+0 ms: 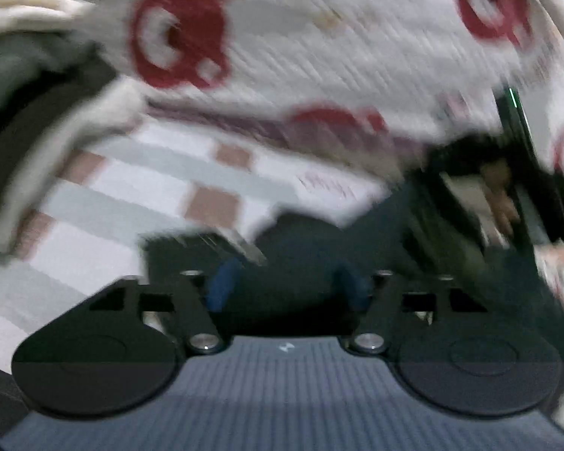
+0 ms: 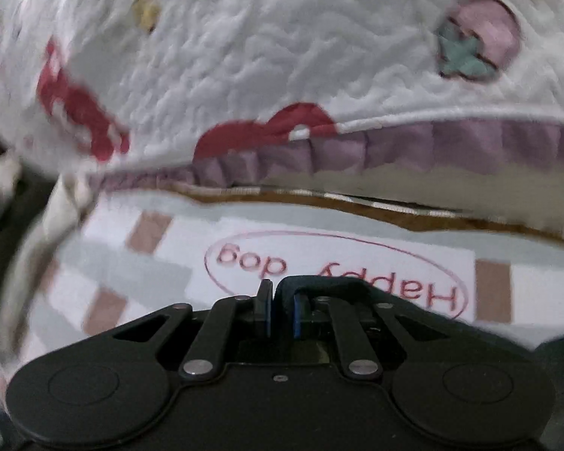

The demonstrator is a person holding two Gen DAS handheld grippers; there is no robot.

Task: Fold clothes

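Observation:
A white crinkled garment [image 2: 282, 56] with red prints and a purple ruffled hem [image 2: 451, 143] lies on a checked bedsheet [image 2: 169, 255]. It fills the top of both wrist views, and shows in the left wrist view [image 1: 319, 49] too, blurred. My left gripper [image 1: 287, 285] is open, with blue pads wide apart and a dark blue cloth [image 1: 300, 248] between and beyond them. My right gripper [image 2: 282, 312] has its blue pads almost together with nothing visible between them, just short of the garment's hem.
The sheet carries a red oval "Happy dog" print [image 2: 334, 274]. In the left wrist view a dark, cream-edged cloth [image 1: 37, 120] sits at the left, and a black gripper with a hand [image 1: 507, 188] shows at the right.

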